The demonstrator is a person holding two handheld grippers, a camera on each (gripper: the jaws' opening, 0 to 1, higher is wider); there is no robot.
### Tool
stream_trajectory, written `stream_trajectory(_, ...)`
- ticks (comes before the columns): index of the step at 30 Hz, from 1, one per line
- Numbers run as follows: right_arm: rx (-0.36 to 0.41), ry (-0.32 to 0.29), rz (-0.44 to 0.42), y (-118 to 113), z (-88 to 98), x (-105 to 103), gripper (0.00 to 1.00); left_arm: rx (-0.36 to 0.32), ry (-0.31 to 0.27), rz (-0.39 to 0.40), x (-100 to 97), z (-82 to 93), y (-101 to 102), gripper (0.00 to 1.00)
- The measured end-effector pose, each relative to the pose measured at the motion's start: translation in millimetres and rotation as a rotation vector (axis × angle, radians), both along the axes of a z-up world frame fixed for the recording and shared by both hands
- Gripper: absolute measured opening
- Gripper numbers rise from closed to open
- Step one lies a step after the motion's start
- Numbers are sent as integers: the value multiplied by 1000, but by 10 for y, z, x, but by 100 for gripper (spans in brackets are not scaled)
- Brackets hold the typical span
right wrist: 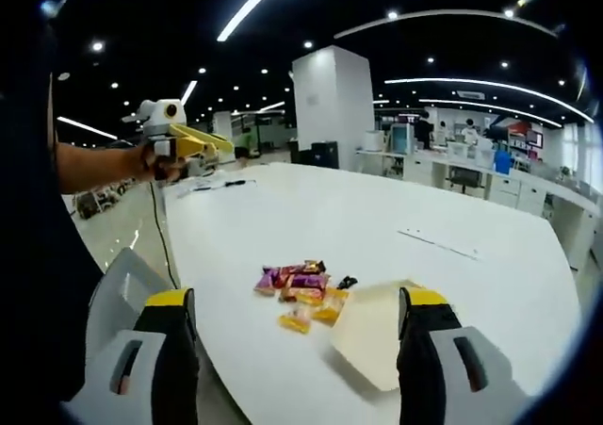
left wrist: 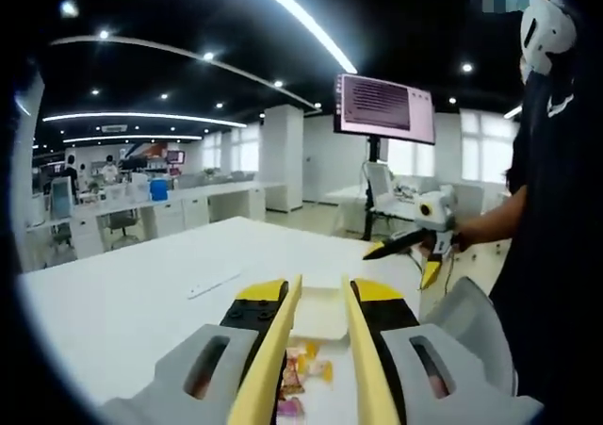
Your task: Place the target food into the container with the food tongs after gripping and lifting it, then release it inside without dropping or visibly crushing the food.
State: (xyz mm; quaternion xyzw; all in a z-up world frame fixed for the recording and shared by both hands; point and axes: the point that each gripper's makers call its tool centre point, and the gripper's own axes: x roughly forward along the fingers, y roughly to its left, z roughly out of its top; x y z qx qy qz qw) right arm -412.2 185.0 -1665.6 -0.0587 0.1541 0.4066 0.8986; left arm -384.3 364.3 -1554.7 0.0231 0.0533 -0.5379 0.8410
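Note:
Several wrapped snacks [right wrist: 300, 291] lie in a small pile on the white table [right wrist: 377, 218], and they show again between my left jaws [left wrist: 297, 373]. A cream shallow container [right wrist: 372, 335] sits just right of the pile; in the left gripper view it lies beyond the snacks [left wrist: 316, 312]. My left gripper [left wrist: 320, 288] is shut on yellow food tongs [left wrist: 281, 340], whose two blades stand slightly apart above the snacks, holding nothing. Seen from the right, that gripper [right wrist: 179, 147] hovers over the table's far corner. My right gripper [right wrist: 297, 298] is open and empty, off the table's edge [left wrist: 407, 260].
A person's forearm [right wrist: 94, 166] holds the left gripper. A monitor on a stand [left wrist: 384, 105] rises beyond the table. A dark pen [right wrist: 226, 184] and a thin white strip [right wrist: 438, 241] lie on the tabletop. Desks and chairs fill the room behind.

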Motion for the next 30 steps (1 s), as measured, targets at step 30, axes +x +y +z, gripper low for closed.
stream_trajectory(30, -30, -98, -264, -197, -366, -11, 99, -19, 71, 9, 164, -406, 50, 23)
